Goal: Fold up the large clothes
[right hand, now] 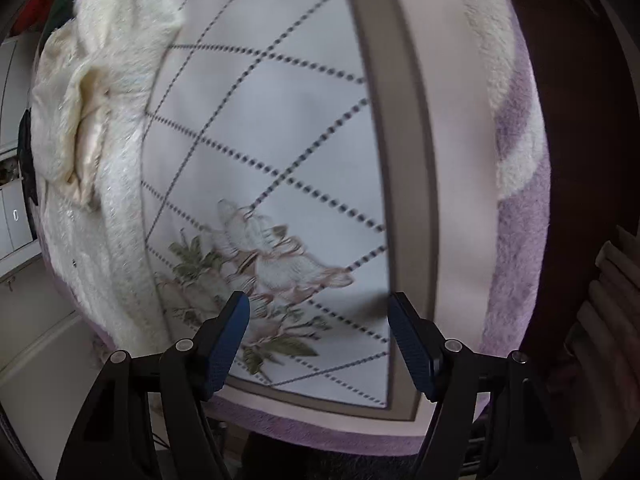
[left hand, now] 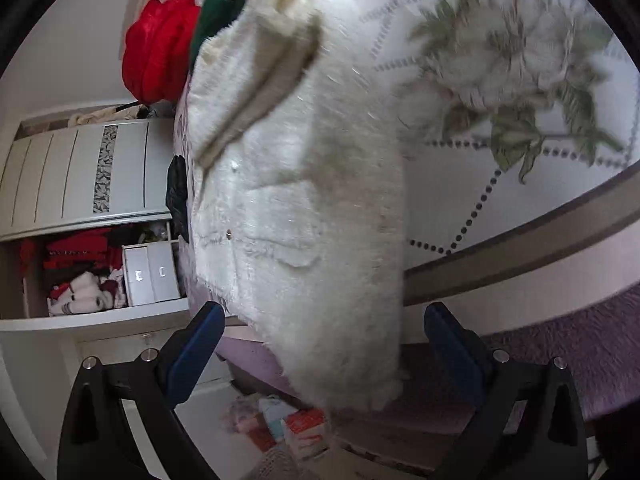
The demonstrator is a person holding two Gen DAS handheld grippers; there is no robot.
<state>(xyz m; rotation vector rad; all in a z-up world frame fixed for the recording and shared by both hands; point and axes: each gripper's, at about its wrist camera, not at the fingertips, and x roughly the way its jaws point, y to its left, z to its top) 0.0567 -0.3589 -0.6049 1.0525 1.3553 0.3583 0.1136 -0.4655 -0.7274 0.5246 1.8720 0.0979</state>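
Left claw point(left hand: 320, 344) wide open, blue pads point(left hand: 196, 356) well apart, nothing pressed between them. Straight ahead of that claw and hanging down into the gap between its fingers without touching either pad: a fluffy white coat point(left hand: 304, 208), blurred, draped over the edge of a bed. Beyond the coat, up and to the right of the claw: a quilted bedspread point(left hand: 500, 208) with dotted diamond lines and a printed flower point(left hand: 508, 64). Up and to the left of the claw: a red garment point(left hand: 160, 48) and a dark green one point(left hand: 220, 4) heaped at the far end of the coat. Left of the claw: an open wardrobe point(left hand: 80, 168) with shelves of red and white clothes and two small grey drawers point(left hand: 150, 276). Below the claw, on the floor: a blurred pile of colourful cloth point(left hand: 280, 424). Right claw point(right hand: 320, 344) also open, jaws standing wide, empty, hovering over the bedspread point(right hand: 260, 120) with the flower print point(right hand: 260, 272) just ahead of its left finger. Far ahead and to the left of that claw: the white coat point(right hand: 100, 120), lying along the bedspread's edge, its satin lining point(right hand: 90, 128) showing at a fold. Right of the claw: the bedspread's brown border point(right hand: 404, 160), then a purple and white fleece blanket point(right hand: 516, 208).
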